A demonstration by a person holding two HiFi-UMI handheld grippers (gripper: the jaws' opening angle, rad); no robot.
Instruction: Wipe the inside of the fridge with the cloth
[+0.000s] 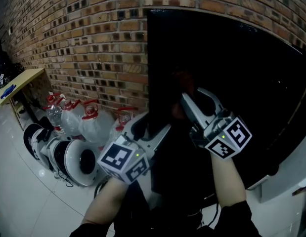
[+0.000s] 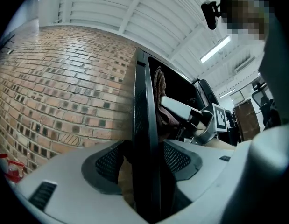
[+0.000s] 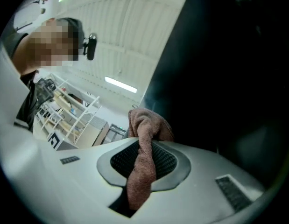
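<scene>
- Now the step in hand, as I judge it, is to bring the cloth [image 3: 146, 125] into the fridge [image 1: 241, 83] and begin the wiping.
- The left hand-held gripper [image 2: 143, 157] is clamped on the thin edge of the black door [image 2: 143, 101], one pad on each side of it.
- The right hand-held gripper [image 3: 142, 160] pinches the brown cloth between its pads. A bunch of cloth stands out above the tips and a tail hangs down behind them. It is up in front of the dark fridge, just right of the door edge.
- To do it well, I would hold the door firm and lead with the free bunch of cloth, so that fabric and not the hard tips meets the inner wall. Slow, overlapping strokes seem best.
- The inside is very dark in all views, so I cannot tell shelves or dirt. This could make the tips knock on something.
- Left of the fridge is a brick wall [image 1: 93, 33]. On the floor [image 1: 14, 181] below it stand water jugs [image 1: 88, 120] with red handles and some round white devices [image 1: 73, 162].
- A yellow tabletop [image 1: 19, 80] is far left, well apart, and blocks nothing.
</scene>
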